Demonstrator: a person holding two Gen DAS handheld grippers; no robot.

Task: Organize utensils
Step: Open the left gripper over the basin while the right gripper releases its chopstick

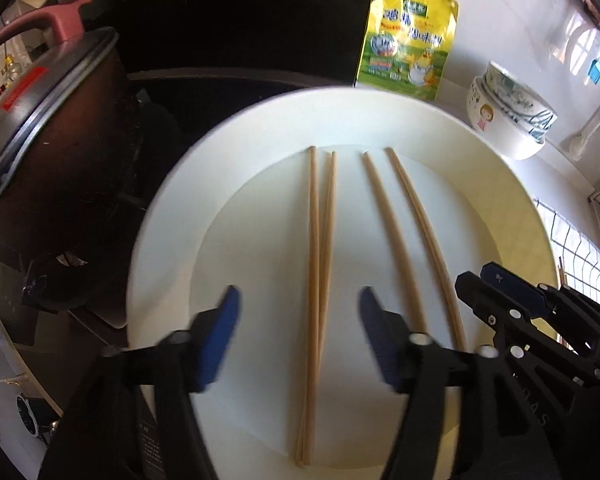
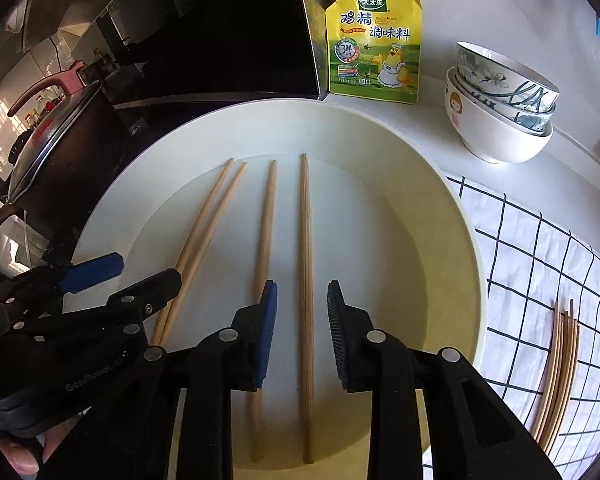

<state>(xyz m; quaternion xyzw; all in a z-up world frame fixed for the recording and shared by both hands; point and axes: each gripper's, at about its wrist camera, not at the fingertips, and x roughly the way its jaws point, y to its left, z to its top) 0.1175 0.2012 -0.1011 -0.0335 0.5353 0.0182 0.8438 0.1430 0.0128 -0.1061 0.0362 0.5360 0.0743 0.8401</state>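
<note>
Four wooden chopsticks lie lengthwise on a large white plate (image 1: 168, 240) (image 2: 452, 240). The two left chopsticks (image 1: 319, 240) (image 2: 204, 236) lie close together and cross near their near ends. My left gripper (image 1: 300, 320) (image 2: 128, 276) is open astride this pair, with wide gaps on both sides. The third chopstick (image 1: 388, 220) (image 2: 265, 240) lies just outside my right gripper's left finger. The fourth chopstick (image 1: 424, 220) (image 2: 306, 240) runs between the jaws of my right gripper (image 2: 302, 320) (image 1: 485, 285), which is narrowly open, its pads clear of the stick.
A yellow seasoning pouch (image 2: 374, 44) leans beyond the plate. Stacked bowls (image 2: 500, 100) stand at the back right. A lidded pot (image 1: 52, 140) with a pink handle sits left on the black stove. Several more chopsticks (image 2: 560, 376) lie on a checked cloth (image 2: 540, 248) at right.
</note>
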